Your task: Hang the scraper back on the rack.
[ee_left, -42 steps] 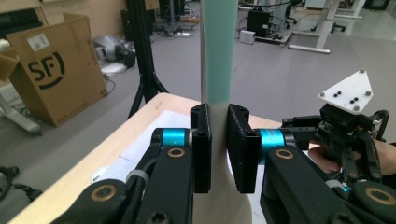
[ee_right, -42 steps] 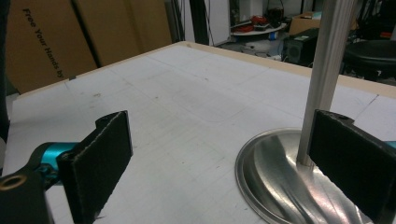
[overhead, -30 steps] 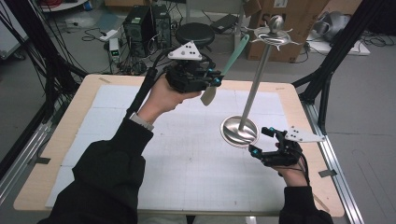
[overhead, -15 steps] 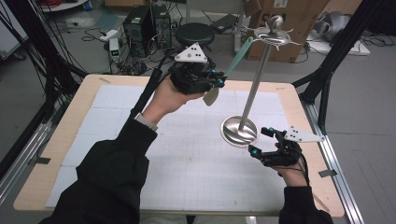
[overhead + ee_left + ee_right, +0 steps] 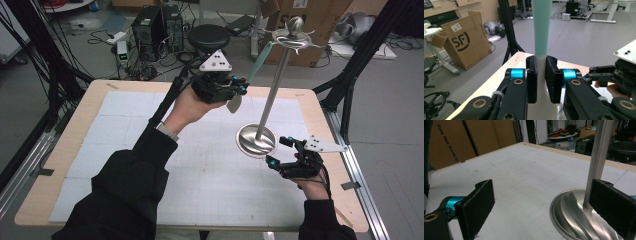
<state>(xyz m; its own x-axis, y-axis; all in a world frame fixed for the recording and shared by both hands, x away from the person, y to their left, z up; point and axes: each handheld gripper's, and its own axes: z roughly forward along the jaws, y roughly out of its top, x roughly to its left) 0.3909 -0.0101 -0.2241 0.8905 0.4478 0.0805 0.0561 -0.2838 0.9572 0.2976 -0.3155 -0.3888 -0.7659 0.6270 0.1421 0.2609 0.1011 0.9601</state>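
Observation:
My left gripper (image 5: 236, 91) is raised above the far middle of the table, shut on a spatula with a teal handle (image 5: 259, 61) and a pale blade (image 5: 233, 104). In the left gripper view the jaws clamp the spatula's pale neck (image 5: 541, 72), and the teal handle (image 5: 541, 25) runs straight up and away. The handle's tip points toward the hooked top (image 5: 295, 36) of a metal stand. Its pole (image 5: 272, 85) rises from a round base (image 5: 256, 140). My right gripper (image 5: 279, 151) rests open beside that base, its jaws (image 5: 544, 207) wide apart with the pole (image 5: 596, 157) just beyond the right one.
A white gridded mat (image 5: 150, 150) covers the wooden table (image 5: 65, 165). Beyond the far edge stand a black stool (image 5: 209, 36), computer towers (image 5: 152, 25) and cardboard boxes (image 5: 325, 20). Black frame legs (image 5: 350, 90) rise at the table's right.
My left hand has carried the spatula to the right and slightly down, bringing the handle's tip nearer the stand's top. The right gripper has stayed put.

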